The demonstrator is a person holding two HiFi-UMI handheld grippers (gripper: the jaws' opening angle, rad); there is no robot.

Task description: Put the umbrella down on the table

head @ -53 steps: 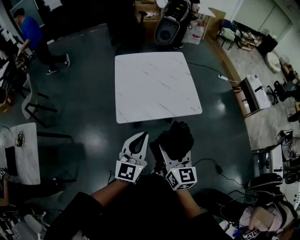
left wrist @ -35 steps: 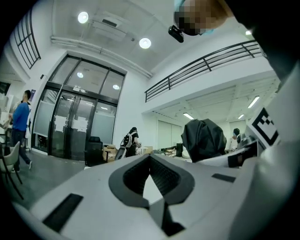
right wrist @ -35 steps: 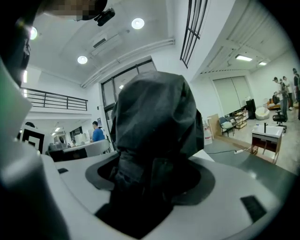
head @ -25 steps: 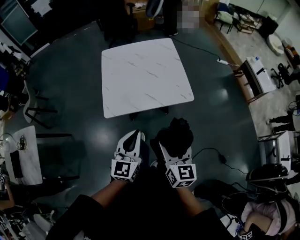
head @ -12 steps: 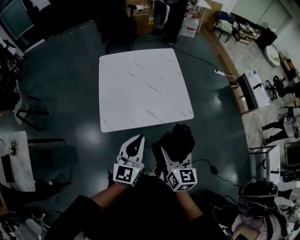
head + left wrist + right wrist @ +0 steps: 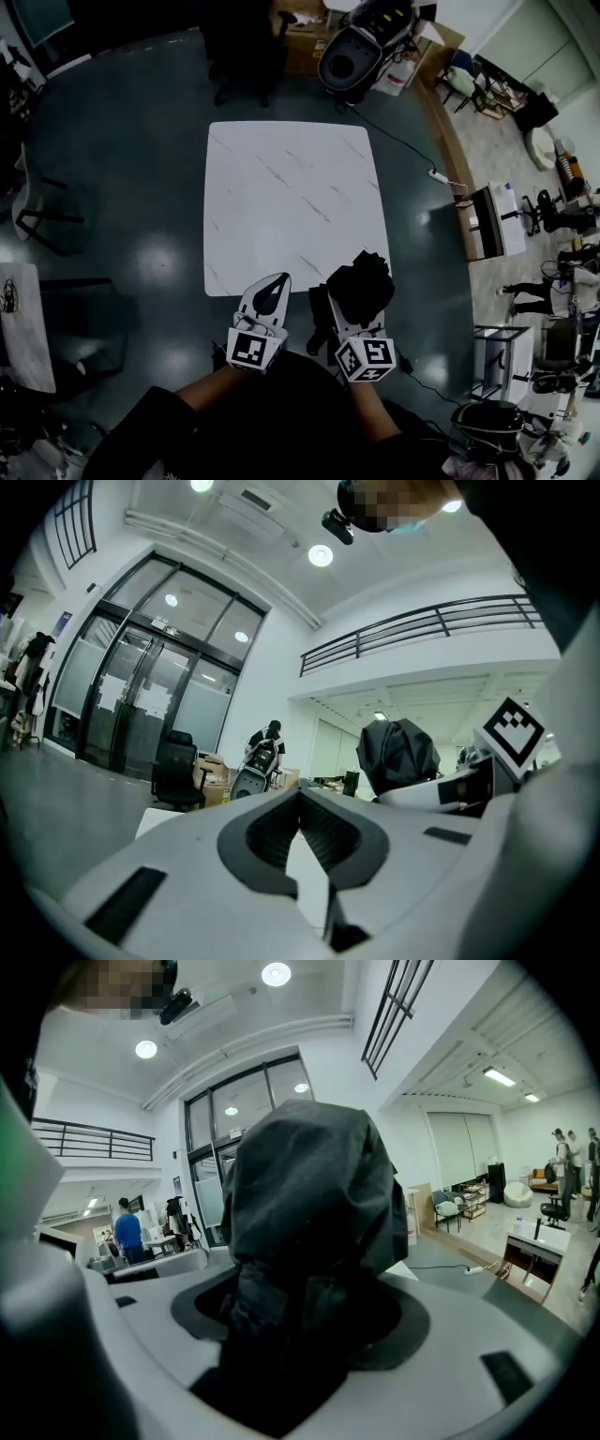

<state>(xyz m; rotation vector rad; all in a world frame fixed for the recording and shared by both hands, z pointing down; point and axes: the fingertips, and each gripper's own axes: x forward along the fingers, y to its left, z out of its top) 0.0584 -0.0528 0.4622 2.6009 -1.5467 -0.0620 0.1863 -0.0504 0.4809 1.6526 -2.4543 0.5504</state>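
**Head view.** Half a second ago the near edge of the white table [image 6: 281,197] lay clear above both tools. Now that edge sits lower in the frame, and the top of the umbrella [image 6: 361,286] overlaps the table's near right corner. The grippers keep their place at bottom centre. The tabletop is a rounded square, pale with thin grey veins like marble, on a dark glossy floor. The left gripper [image 6: 277,284] is smooth white plastic, with a black teardrop-shaped gap behind its joined tips. The right gripper [image 6: 345,319] is clamped on the umbrella, a folded black bundle standing up out of it. Each tool carries a cube with black-and-white square markers. A rounded grey and black machine [image 6: 352,52] stands at the top of the frame.

**Left gripper view.** The two white jaws meet at their tips at centre with nothing between them, and their inner pads are dark and ribbed. Right of centre the umbrella rises as a matte, creased dome, with the other tool's marker cube beside it. A black office chair [image 6: 176,766] stands at the left.

**Right gripper view.** Crumpled dark fabric fills the middle, pinched between the jaws and widening above them. A person in a blue top [image 6: 127,1230] stands at the far left.
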